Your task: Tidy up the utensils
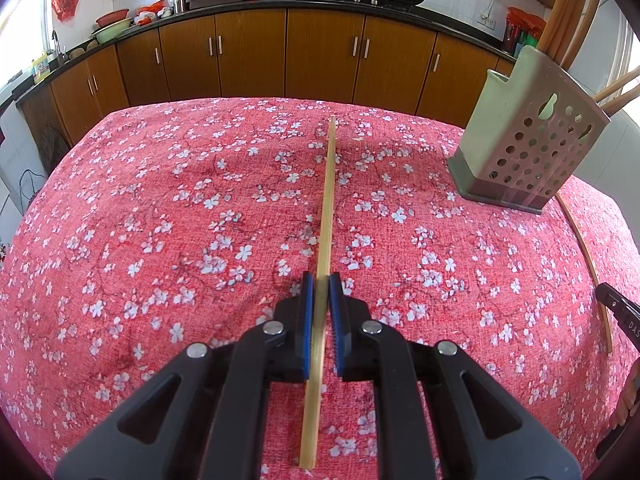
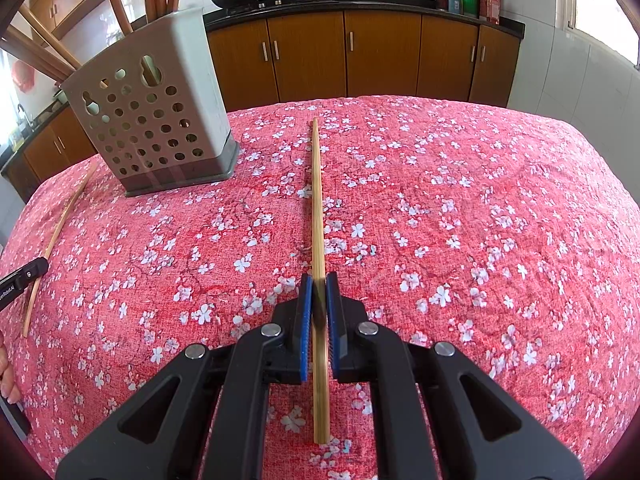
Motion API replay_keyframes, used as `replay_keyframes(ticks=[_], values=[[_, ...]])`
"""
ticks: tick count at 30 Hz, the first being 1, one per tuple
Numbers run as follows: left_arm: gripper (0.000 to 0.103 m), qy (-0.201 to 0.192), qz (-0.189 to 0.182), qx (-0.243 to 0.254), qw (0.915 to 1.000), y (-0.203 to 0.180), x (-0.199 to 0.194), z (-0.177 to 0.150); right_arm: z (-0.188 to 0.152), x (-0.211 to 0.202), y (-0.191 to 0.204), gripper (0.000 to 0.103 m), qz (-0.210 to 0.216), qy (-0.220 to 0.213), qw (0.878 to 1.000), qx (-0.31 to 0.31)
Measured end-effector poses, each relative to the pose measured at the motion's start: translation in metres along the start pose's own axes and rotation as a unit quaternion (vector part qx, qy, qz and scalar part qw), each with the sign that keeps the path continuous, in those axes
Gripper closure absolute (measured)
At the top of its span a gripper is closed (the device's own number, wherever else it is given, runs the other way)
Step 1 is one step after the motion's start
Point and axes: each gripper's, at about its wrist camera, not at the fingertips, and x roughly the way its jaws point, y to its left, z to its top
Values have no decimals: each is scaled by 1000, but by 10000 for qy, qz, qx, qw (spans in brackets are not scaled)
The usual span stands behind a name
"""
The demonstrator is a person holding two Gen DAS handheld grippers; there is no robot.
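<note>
Two chopsticks in play and both are between my tongs, so I judge this about mid-task. My left gripper [image 1: 322, 280] has its blue pads closed against the left chopstick [image 1: 326, 216], which runs straight ahead from between them, its far end pointing toward the cupboards. My right gripper [image 2: 319, 280] does the same with the right chopstick [image 2: 317, 200]. Whether either stick is lifted clear of the red flowered tablecloth [image 1: 160, 200] or just resting on it, I cannot tell. Farther out stands the grey perforated holder [image 2: 156, 120], between my two hands, already bristling with wooden handles [image 2: 116, 4]. What's left, I reckon: carry both sticks over and drop them in.
</note>
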Motion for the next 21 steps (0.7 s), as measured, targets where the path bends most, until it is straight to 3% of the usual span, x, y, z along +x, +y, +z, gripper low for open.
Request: replay_keyframes(ticks=[21], values=[[93, 14, -57, 207, 9998, -5, -18, -22, -9, -11, 2, 95, 1, -4, 10000, -18]])
